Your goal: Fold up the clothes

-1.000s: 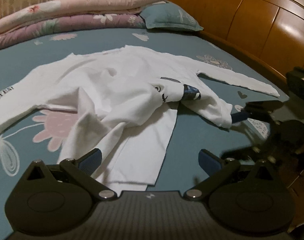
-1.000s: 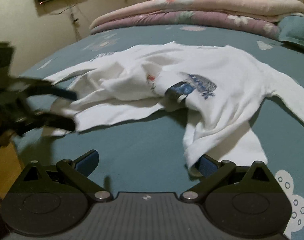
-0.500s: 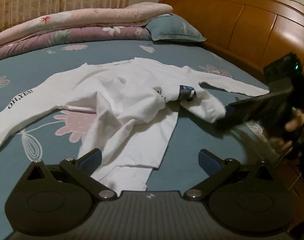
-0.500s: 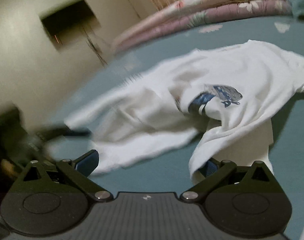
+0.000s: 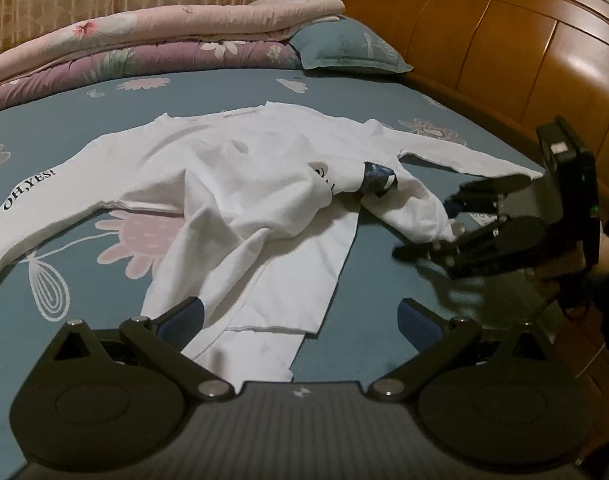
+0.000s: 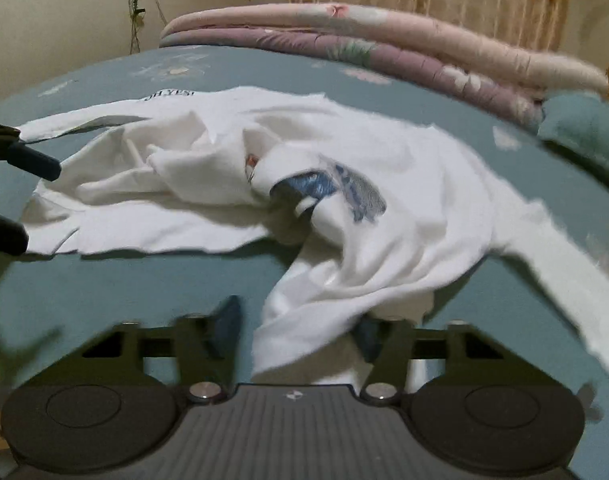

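Teal floral bedsheet (image 5: 384,92) covers the bed, with a wooden headboard (image 5: 504,40) at the right of the left wrist view, folded quilts (image 5: 144,40) along the far side and a pillow (image 5: 344,48) in the corner. On the sheet lies a white long-sleeved shirt (image 5: 232,168), rumpled and partly doubled over itself, its blue print (image 6: 344,192) bunched in a fold.

Its long axis runs sleeve to sleeve across the left wrist view: the sleeve lettered "OH,YES!" (image 5: 28,192) reaches left, the other sleeve (image 5: 464,156) reaches right toward the headboard. The neckline (image 5: 240,112) faces the quilts; the hem (image 5: 264,328) lies near the left gripper.

The left gripper (image 5: 300,320) stands spread wide just over the hem corner, one finger at the cloth and nothing pinched. The right gripper (image 6: 296,332) is half closed around a bunched lower corner of the shirt; whether the pads already bite cannot be told.

The step in hand looks like taking the lower edge at two corners. To do it well, each gripper should pinch both layers close to the edge, then draw apart so the body pulls flat before any fold is laid.
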Available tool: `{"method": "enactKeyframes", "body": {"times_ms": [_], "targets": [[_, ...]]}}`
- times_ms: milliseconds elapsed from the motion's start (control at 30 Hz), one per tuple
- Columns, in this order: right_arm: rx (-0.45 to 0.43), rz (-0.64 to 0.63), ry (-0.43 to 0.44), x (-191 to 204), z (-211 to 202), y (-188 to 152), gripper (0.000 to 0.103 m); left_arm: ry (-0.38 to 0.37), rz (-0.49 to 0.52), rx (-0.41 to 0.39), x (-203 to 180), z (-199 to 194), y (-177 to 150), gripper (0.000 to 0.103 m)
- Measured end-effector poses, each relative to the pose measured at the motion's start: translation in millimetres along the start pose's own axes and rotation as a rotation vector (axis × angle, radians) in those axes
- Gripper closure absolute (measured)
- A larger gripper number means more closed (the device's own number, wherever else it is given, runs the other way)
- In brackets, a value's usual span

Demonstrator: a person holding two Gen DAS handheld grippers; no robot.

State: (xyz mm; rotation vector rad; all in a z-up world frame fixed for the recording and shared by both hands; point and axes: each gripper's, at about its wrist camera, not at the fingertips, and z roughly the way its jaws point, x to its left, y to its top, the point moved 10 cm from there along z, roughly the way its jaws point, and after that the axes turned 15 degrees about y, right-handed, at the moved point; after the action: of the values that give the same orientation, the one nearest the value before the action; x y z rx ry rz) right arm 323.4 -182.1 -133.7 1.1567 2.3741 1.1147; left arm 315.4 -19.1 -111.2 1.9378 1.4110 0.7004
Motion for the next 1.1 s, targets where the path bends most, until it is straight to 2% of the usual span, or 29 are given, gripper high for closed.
{"method": "enactKeyframes", "body": {"times_ms": [33, 167, 333, 500, 767, 933, 1100], "targets": [[-0.004, 0.015, -0.009, -7.8, -4.4, 2.5, 0.088, -0.001, 0.007, -0.002, -1.9, 0.3, 0.9, 0.001], [-0.042, 0.105, 0.01, -36.8, -18.7, 10.1, 0.088, -0.007, 0.037, -0.01, -9.3, 1.3, 4.5, 0.001], [-0.122, 0.244, 0.091, -69.8, -31.0, 23.8, 0.088, -0.039, 0.101, -0.032, -26.4, 7.3, 12.8, 0.001], [-0.17, 0.302, 0.11, -95.5, -35.1, 43.0, 0.088, -0.09, 0.145, -0.024, -45.7, 21.6, 21.8, 0.001], [-0.108, 0.34, 0.128, -136.6, -10.2, 62.9, 0.088, -0.187, 0.102, 0.061, -53.2, 62.2, 49.6, 0.001], [-0.053, 0.389, 0.135, -166.9, 16.6, 70.4, 0.087, -0.156, 0.037, 0.138, -36.4, 102.4, 66.2, 0.001], [0.029, 0.403, 0.132, -184.0, 46.9, 66.7, 0.08, -0.09, 0.048, 0.184, -25.2, 133.0, 71.2, 0.001]]}}
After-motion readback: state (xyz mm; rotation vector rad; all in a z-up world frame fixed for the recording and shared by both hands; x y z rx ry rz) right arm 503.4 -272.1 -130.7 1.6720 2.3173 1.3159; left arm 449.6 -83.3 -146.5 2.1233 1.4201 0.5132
